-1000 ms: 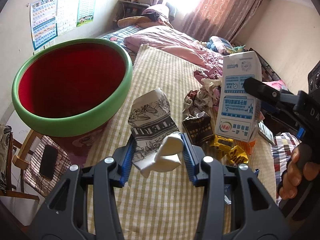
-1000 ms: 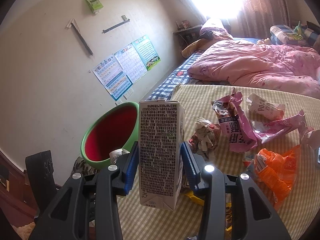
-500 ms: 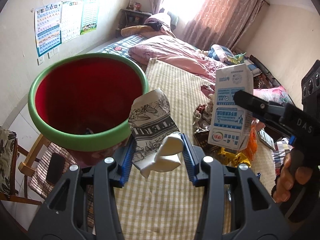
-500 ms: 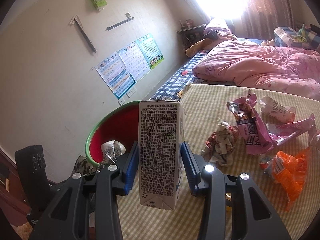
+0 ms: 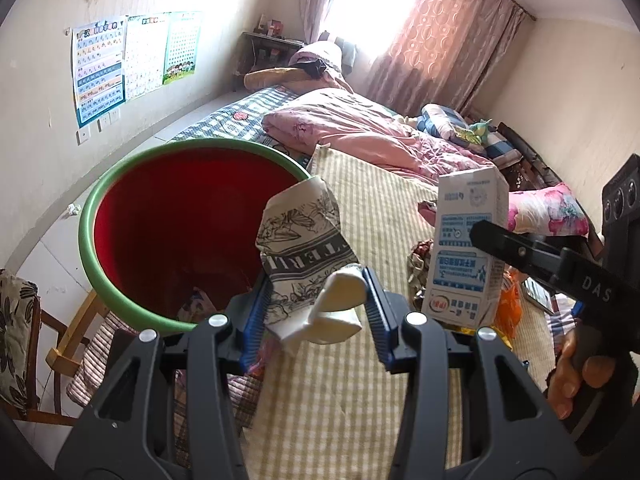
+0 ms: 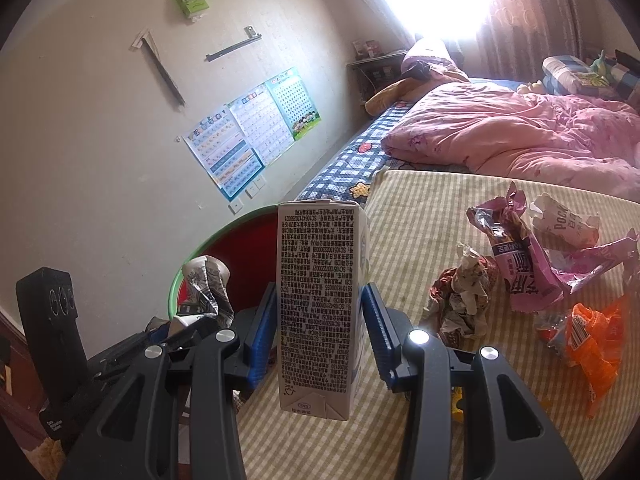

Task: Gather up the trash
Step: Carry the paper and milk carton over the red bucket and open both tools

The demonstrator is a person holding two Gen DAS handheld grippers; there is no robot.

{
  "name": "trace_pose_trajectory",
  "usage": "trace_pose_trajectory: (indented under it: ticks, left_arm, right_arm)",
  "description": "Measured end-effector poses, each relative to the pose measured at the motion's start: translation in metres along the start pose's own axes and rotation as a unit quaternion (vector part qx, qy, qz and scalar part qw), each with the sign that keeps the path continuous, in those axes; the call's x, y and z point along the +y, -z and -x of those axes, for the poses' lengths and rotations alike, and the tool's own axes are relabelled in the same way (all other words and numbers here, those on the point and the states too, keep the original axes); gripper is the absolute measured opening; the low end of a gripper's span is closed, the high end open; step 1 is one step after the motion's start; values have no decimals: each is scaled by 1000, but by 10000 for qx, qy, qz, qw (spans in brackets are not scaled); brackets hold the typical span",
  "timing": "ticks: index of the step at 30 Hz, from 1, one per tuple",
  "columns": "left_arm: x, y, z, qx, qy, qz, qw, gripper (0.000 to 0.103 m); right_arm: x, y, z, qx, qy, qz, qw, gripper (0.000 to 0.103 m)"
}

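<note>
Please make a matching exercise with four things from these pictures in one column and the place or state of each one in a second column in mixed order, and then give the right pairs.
Things:
1. crumpled paper cup with black floral print
2. tall white milk carton with black text
3. round red bin with green rim
4. crumpled orange plastic wrapper

Places or states:
A. lying on the striped cloth
B. clamped in the left gripper, by the bin's rim
C. standing open beside the bed
D. held upright in the right gripper

Pairs: 1-B, 2-D, 3-C, 4-A
</note>
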State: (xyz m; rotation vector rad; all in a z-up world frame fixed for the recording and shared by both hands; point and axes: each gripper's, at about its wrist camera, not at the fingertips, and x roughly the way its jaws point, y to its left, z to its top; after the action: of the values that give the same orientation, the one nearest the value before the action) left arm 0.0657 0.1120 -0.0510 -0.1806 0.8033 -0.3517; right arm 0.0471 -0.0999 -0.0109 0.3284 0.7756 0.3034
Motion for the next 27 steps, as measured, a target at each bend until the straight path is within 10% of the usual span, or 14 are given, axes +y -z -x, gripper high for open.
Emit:
trace_pose_trajectory:
  ticks: [27]
  left_arm:
    - [61,-25,-15,-22,-420,61,9991,43]
  right_arm:
    - [31,-18,-52,215,-408,-231,9987,41]
